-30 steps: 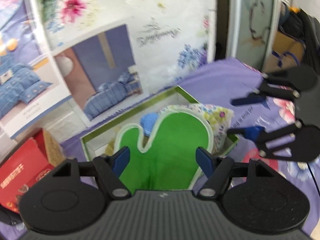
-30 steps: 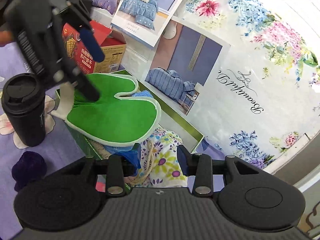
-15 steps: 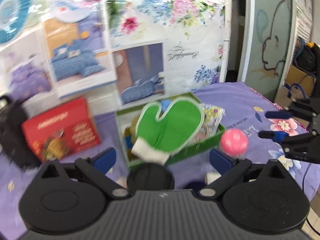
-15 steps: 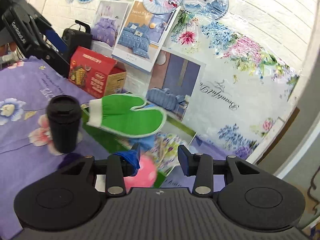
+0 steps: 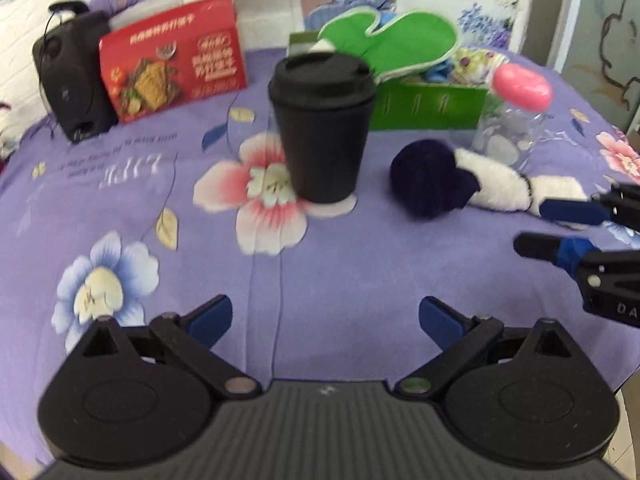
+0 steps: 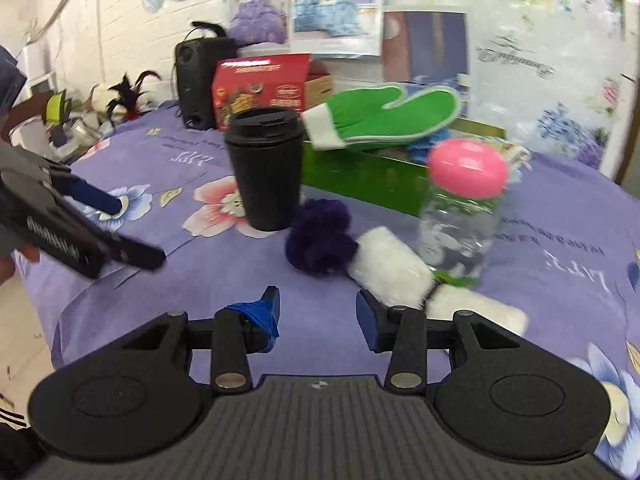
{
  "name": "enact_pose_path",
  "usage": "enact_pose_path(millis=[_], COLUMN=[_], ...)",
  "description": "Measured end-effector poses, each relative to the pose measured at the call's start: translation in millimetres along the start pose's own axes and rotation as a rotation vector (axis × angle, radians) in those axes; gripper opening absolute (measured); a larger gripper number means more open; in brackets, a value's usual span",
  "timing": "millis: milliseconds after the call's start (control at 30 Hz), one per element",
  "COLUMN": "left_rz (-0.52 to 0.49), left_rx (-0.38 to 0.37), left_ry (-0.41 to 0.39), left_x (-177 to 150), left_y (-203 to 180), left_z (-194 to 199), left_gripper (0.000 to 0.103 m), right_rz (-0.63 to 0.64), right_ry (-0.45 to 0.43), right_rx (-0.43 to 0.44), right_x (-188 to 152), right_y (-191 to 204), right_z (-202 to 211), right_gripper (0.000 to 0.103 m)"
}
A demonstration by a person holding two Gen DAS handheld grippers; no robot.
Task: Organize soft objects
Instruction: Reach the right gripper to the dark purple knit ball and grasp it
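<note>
- While both grippers hover empty, "LIFE" reads on the purple floral cloth (image 5: pixel 360 288).
- Green mitt (image 6: pixel 392 114) lies across the green box (image 6: pixel 360 178), cuff toward the black cup (image 6: pixel 266 168).
- White plush (image 6: pixel 390 270) and purple pompom (image 6: pixel 320 240) lie before the pink-capped bottle (image 6: pixel 460 208).
- Left gripper (image 5: pixel 325 318) spread wide; right gripper (image 6: pixel 318 314) parted.
</note>
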State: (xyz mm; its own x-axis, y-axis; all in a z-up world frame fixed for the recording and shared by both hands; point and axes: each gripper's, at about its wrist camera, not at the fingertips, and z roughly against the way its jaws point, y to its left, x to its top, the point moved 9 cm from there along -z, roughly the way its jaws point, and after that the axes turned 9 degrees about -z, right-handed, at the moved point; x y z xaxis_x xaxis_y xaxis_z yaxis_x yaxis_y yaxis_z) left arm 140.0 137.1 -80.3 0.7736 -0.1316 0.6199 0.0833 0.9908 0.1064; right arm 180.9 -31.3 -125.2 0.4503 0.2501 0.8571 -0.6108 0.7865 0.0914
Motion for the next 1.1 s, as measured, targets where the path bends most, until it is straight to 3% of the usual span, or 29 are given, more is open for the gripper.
enact_pose_path(millis=[133, 300, 500, 733, 833, 967, 1100], left_rz=[0.092, 0.148, 0.174, 0.153, 0.128, 0.099, 0.076], left_rx=[-0.021, 0.044, 0.067, 0.051, 0.054, 0.043, 0.047], left_ry=[0.028, 0.025, 0.015, 0.004, 0.010, 0.010, 0.008], left_x=[-11.1, -15.4, -14.1, -9.2, -8.2, -7.9, -6.9], left_y=[23.3, 54.6, 72.6, 60.6, 50.5, 38.7, 30.1], left_z=[-5.8, -4.5, -1.0, 1.3, 0.9, 2.7, 5.3], left_gripper=[0.099, 0.099, 0.099, 0.099, 0.099, 0.099, 0.099], right_rz=[0.023, -0.022, -0.057, -0.067, -0.117, -0.188, -0.186], right_ry=[-0.020, -0.021, 0.028, 0.038, 0.026, 0.085, 0.036], right_rx=[0.012, 0.003, -0.061, -0.017, 0.064, 0.209, 0.214], right_x=[23.3, 53.3, 53.6, 32.8, 20.6, -2.1, -5.9], right_y=[7.9, -5.3, -19.4, -6.4, 5.3, 30.1, 41.9], right_z=[-26.9, -69.9, -107.7, -69.4, -44.2, -20.5, 4.4], right_gripper=[0.026, 0.027, 0.032, 0.036, 0.036, 0.035, 0.035])
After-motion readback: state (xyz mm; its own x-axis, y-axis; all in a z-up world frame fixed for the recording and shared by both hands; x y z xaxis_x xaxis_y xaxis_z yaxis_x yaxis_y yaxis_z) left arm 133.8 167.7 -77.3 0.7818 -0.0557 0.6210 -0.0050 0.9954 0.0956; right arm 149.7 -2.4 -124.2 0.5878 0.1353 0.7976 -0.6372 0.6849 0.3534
